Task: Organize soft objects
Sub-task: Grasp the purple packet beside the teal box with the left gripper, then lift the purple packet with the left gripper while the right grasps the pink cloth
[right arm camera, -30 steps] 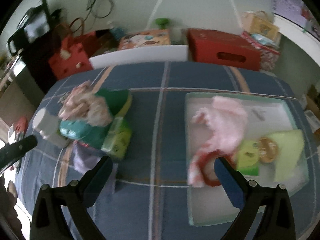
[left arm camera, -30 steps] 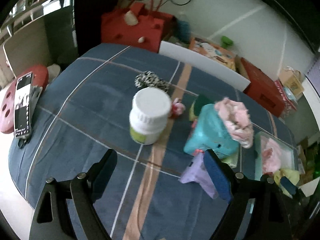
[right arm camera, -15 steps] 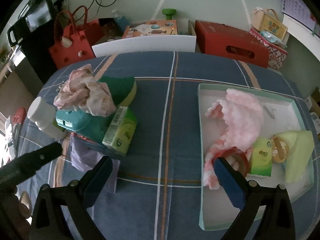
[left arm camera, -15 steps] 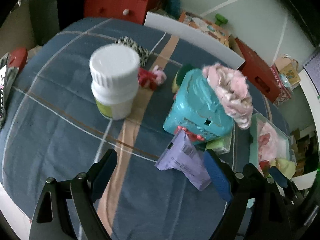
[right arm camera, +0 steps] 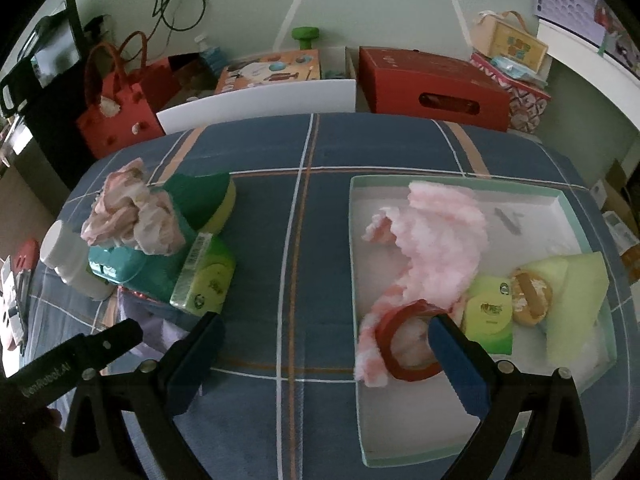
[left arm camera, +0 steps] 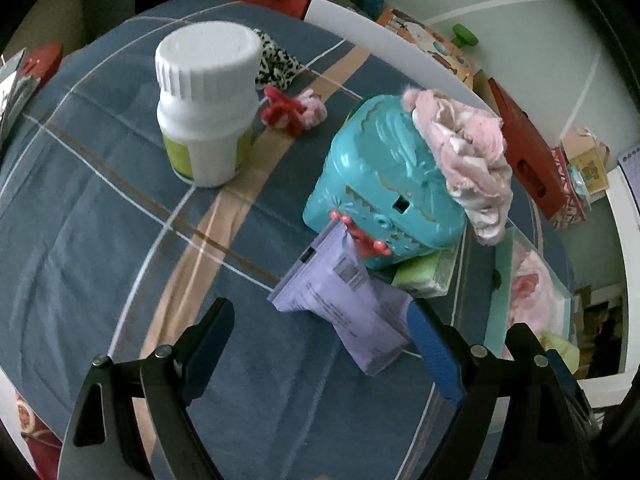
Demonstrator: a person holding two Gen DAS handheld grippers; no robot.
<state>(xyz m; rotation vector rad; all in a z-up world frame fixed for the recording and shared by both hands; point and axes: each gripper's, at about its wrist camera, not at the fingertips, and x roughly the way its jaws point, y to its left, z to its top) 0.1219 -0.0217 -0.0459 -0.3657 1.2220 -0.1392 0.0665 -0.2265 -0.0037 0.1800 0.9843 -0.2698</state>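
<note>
The teal plastic case (left arm camera: 384, 184) is taken as the landmark on the blue checked table (left arm camera: 100, 240). A crumpled pink cloth (left arm camera: 464, 160) is draped over the case's top. A lilac soft packet (left arm camera: 344, 300) is propped against the case's near side, with a green tissue pack (left arm camera: 424, 276) tucked under the case beside it. A white bottle (left arm camera: 208, 104) is seen standing left of the case, and a small red-and-pink plush (left arm camera: 292, 112) lies between them. The left gripper (left arm camera: 320, 332) is held with its fingers wide apart, nothing gripped, just before the lilac packet. Well right of the case, a white tray (right arm camera: 356, 264) holds a fluffy pink cloth (right arm camera: 440, 244). The right gripper (right arm camera: 324, 348) is likewise spread wide and empty.
</note>
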